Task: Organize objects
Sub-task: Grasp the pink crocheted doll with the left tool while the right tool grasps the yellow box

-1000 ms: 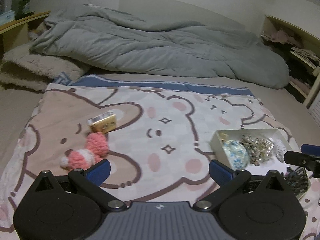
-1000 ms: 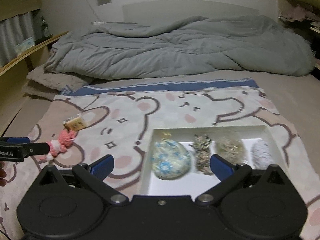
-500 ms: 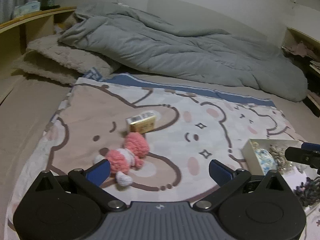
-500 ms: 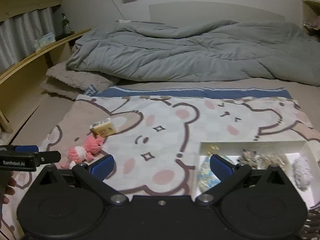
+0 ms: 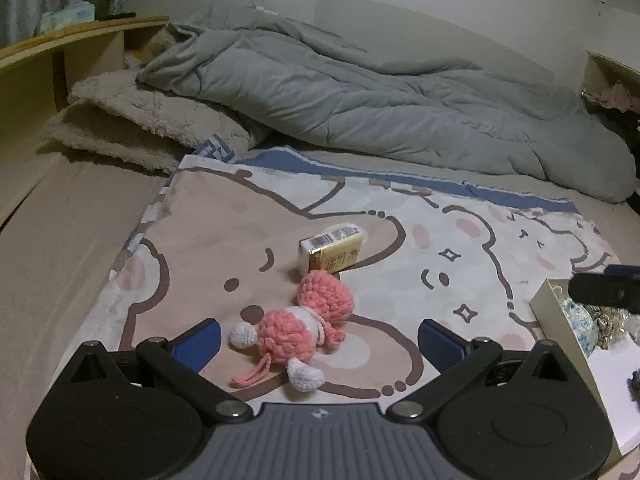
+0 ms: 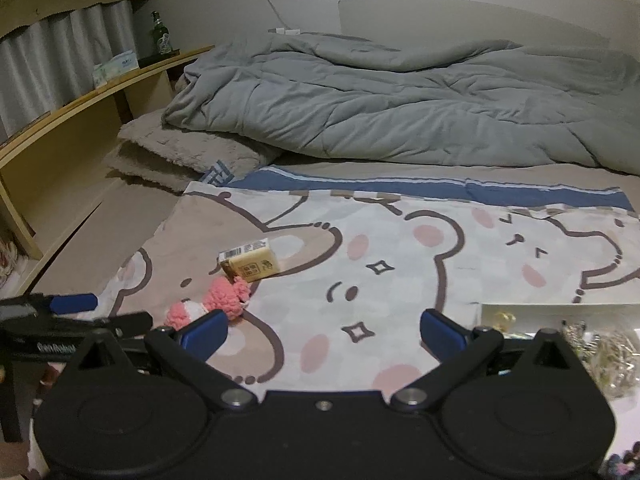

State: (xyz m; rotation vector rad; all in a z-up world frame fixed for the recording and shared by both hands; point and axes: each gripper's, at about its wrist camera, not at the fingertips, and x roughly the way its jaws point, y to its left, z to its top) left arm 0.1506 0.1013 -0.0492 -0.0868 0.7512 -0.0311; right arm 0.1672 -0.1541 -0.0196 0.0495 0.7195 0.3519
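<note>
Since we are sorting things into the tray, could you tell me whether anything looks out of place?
Yes: the pink crocheted toy and small yellow carton lie loose on the bear-print blanket, apart from the white tray holding the other trinkets.

Fuzzy crocheted yarn toy (image 5: pixel 308 322), glossy wrapped pack (image 5: pixel 332 254), soft printed cloth (image 5: pixel 460 248), wooden shelf (image 6: pixel 72 120)

The room was dim and evenly lit, colours muted and grainy; both fisheye views bowed hard toward dark, vignetted corners, with soft shadows.
</note>
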